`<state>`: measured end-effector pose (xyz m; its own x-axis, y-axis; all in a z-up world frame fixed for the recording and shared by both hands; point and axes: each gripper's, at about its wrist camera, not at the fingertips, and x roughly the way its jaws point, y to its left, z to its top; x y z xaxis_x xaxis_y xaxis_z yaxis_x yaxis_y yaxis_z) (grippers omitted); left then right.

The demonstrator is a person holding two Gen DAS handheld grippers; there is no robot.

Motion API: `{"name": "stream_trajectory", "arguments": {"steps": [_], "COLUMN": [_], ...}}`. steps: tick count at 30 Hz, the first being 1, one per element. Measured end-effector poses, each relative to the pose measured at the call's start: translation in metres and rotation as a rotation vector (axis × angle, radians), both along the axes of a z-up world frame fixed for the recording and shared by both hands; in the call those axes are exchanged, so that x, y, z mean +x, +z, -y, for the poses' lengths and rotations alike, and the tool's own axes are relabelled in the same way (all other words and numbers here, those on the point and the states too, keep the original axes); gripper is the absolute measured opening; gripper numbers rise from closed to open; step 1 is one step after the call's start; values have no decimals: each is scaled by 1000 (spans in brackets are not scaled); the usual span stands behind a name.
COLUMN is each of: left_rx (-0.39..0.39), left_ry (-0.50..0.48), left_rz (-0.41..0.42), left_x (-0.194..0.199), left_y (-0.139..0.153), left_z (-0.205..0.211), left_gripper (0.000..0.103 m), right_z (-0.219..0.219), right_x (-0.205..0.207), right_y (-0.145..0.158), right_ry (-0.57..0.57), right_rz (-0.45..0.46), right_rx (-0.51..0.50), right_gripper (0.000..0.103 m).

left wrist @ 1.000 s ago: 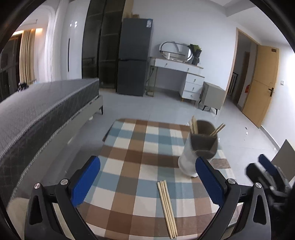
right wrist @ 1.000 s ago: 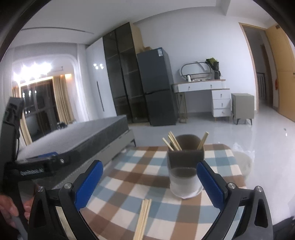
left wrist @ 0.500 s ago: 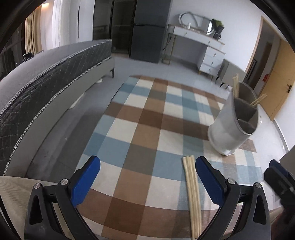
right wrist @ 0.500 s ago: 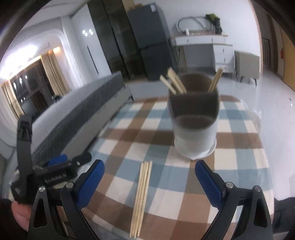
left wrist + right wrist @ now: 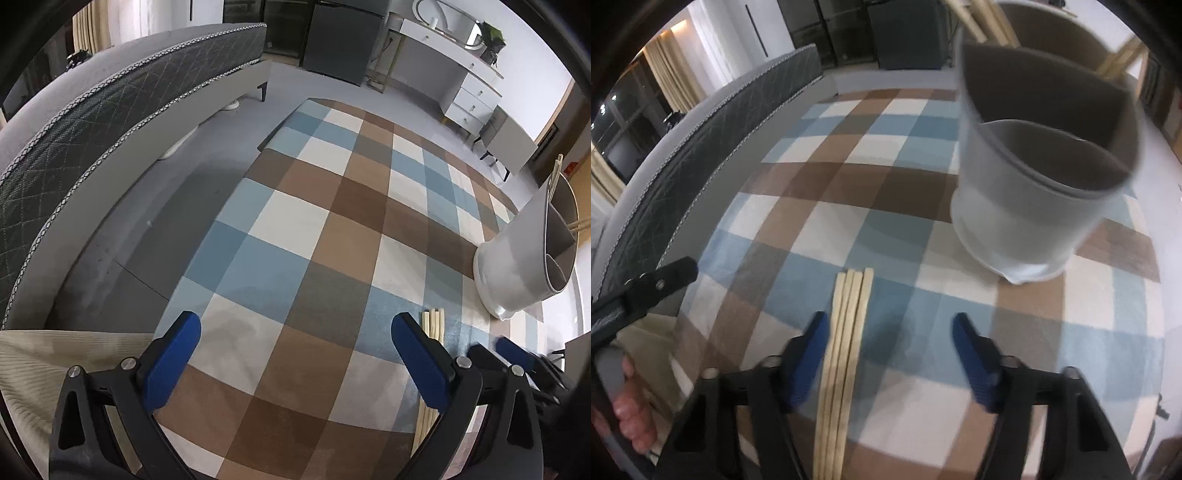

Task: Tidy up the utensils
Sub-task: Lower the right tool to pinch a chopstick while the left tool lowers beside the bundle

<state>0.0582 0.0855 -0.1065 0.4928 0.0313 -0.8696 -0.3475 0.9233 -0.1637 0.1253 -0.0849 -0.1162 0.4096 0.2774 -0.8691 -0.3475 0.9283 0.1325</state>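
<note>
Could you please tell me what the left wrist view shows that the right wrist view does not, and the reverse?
Only the left wrist view shows the white dresser and the open left gripper. Only the right wrist view shows the person's hand, the open right gripper and the holder's empty front compartment. Both show the loose chopsticks, the utensil holder, the checked tablecloth and the bed.

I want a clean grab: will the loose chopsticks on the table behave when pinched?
The chopsticks look thin, stiff and light, so probably easy to lift. Lying flat and side by side on the checked tablecloth, they may scatter or roll apart.
</note>
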Motion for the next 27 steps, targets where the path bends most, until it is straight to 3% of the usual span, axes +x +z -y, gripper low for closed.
{"name": "stream_trajectory", "arguments": {"steps": [1, 6, 12, 14, 23, 25, 27], "left_rx": [-8, -39, -75, -87, -107, -115, -126], "left_ry": [-2, -4, 25, 33, 57, 68, 73], "left_rz": [-2, -16, -44, -52, -52, -57, -68], "left_x": [1, 3, 6, 6, 6, 7, 7], "left_y": [0, -2, -6, -7, -6, -8, -10], "left_z": [0, -4, -14, -15, -24, -28, -31], "left_gripper": [100, 100, 100, 100, 100, 100, 100], "right_z": [-3, -22, -30, -32, -54, -57, -58], "right_x": [5, 18, 21, 21, 34, 37, 39], "right_y": [-4, -22, -25, -25, -24, -24, -24], "right_ry": [-3, 39, 55, 68, 127, 135, 134], "right_rz": [-17, -57, -65, -78, -84, -96, -110], "right_rx": [-9, -111, -207, -218, -288, -289, -273], "right_gripper": [57, 38, 27, 23, 23, 20, 8]}}
